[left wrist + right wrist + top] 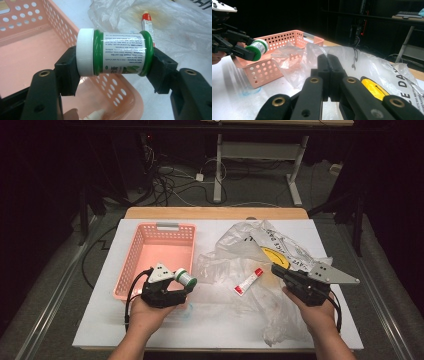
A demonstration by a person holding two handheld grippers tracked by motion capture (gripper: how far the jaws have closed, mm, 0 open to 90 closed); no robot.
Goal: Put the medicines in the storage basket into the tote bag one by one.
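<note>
Left gripper (184, 281) has the jar (187, 278) clamped end to end: one finger on the white cap, the other on the green base, jar lying sideways between them. In the left gripper view the jar (115, 52) sits square between the black fingers (67, 72), label text running across, white cap on the left, green rim on the right. Fingers are part open, only as wide as the jar's length, pads pressing on both ends. The jar hangs above the near right corner of the pink basket (131, 254), at its right wall, off the table (215, 325). From the right gripper view the jar (258, 48) shows in front of the basket's (265, 70) near wall, clear of the rim. Basket stands at the left of the table, long side running near to far, grey handle at the far end; a pale object lies at its near end, too cropped to name. Right gripper (278, 270) rests at the right over the clear plastic bag (280, 292), fingers (328, 75) fully closed against each other, nothing between them. The bag is crumpled and spread across the middle and right of the table, with a yellow face print and black lettering. A small white tube (248, 282) with a red cap lies on the bag, between the two grippers, tilted with the cap toward the far right. The tube (147, 27) also shows past the jar in the left gripper view. Each gripper is held in one hand from the near edge.
</note>
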